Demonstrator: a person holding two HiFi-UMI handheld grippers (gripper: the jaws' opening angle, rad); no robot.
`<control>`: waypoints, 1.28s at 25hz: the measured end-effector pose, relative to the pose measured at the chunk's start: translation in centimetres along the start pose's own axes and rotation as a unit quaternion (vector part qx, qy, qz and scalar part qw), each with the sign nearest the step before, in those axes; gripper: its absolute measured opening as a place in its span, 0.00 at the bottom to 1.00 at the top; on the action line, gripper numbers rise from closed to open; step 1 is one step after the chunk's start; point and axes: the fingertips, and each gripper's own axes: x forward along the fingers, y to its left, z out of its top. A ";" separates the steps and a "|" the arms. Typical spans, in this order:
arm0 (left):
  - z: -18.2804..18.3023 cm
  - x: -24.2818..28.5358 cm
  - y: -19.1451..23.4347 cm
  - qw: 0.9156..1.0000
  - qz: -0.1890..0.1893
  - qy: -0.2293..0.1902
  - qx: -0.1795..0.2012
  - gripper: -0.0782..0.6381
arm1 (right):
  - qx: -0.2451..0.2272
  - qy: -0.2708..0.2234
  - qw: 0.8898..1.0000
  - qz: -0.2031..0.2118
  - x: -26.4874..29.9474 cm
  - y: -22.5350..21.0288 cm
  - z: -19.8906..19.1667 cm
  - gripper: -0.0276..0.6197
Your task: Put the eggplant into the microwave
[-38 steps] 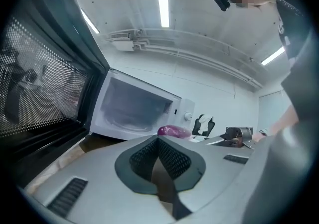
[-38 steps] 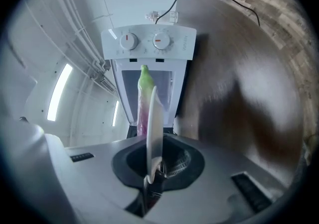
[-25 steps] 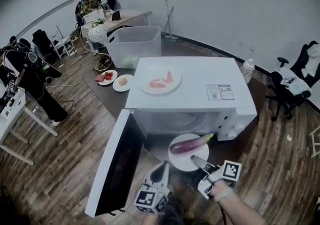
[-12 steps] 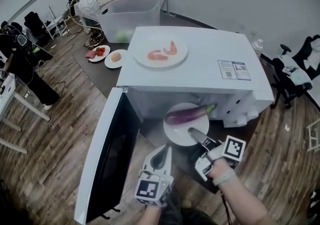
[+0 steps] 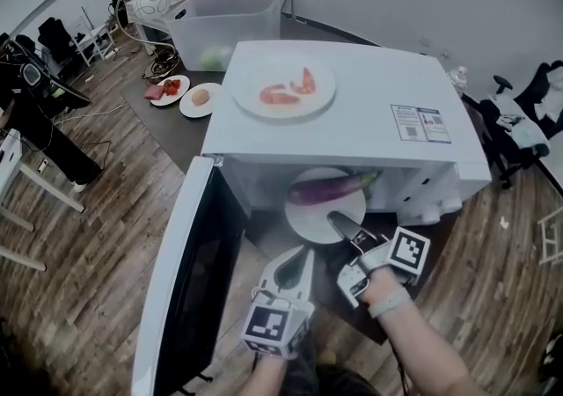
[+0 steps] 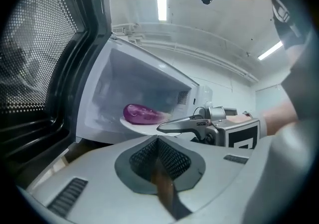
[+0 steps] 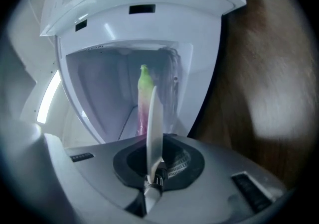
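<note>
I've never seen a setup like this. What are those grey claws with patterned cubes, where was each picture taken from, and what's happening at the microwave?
There is no robot: a person holds a two-jaw gripper in each hand. One picture comes from a camera on the person's head, looking down; the other two come from cameras riding on the grippers, looking along their jaws. The right gripper is clamped on the rim of a white plate carrying a purple eggplant, partly inside the open microwave. The left gripper is shut and empty. A second plate with pink food sits on the microwave's top.
</note>
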 end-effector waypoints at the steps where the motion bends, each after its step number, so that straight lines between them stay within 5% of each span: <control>1: -0.1 0.2 0.1 1.000 -0.003 0.000 0.002 0.11 | 0.000 -0.001 1.000 0.000 0.2 0.0 0.0 0.06; 15: -0.2 1.4 1.1 1.000 -0.014 0.009 -0.013 0.11 | 0.016 -0.004 1.000 -0.009 1.3 -0.8 0.1 0.07; 32: 0.6 1.8 2.1 0.999 -0.009 -0.011 -0.044 0.11 | -0.082 0.095 0.992 0.006 0.7 0.9 -3.5 0.22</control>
